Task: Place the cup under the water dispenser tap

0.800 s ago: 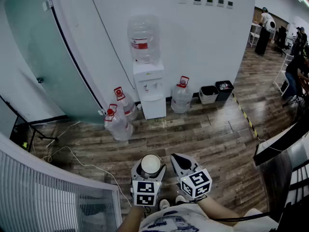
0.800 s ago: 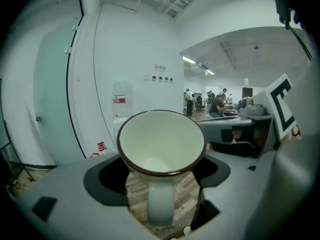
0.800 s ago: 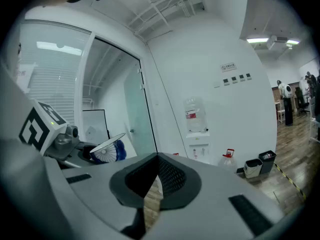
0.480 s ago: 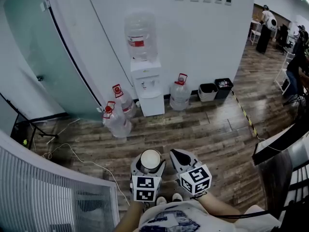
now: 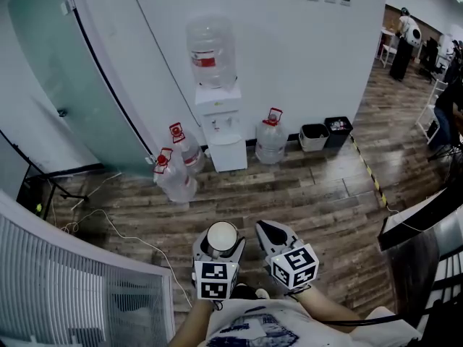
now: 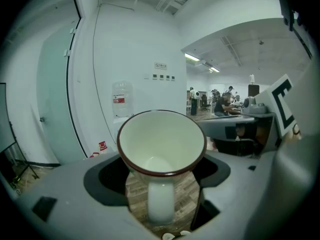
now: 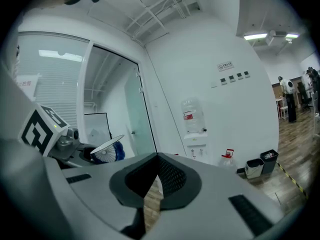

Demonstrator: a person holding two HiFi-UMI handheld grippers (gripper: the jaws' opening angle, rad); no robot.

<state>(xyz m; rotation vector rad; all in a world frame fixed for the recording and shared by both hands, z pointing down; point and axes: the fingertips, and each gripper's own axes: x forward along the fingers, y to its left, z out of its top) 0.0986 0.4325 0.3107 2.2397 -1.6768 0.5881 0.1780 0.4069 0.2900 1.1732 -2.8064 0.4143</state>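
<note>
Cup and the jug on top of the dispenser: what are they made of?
Cup: glossy white with a thin dark red-brown rim, so probably enamelled metal or glazed ceramic; I can't tell which. Jug: see-through, faintly tinted body, most likely rigid clear plastic.

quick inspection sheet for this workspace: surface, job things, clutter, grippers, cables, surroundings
surface: wood-plank floor, with a yellow-black tape strip at right
job's things: white cup, dark rim, empty, carried upright; water dispenser against the wall, well ahead of the cup
clutter: three spare water bottles beside the dispenser; two bins to its right
grippers: left gripper clamped on the cup; right gripper shut, nothing between its jaws
cables: white cable loose on the floor at left
surroundings: white wall; glass panel at left; people far right
</note>
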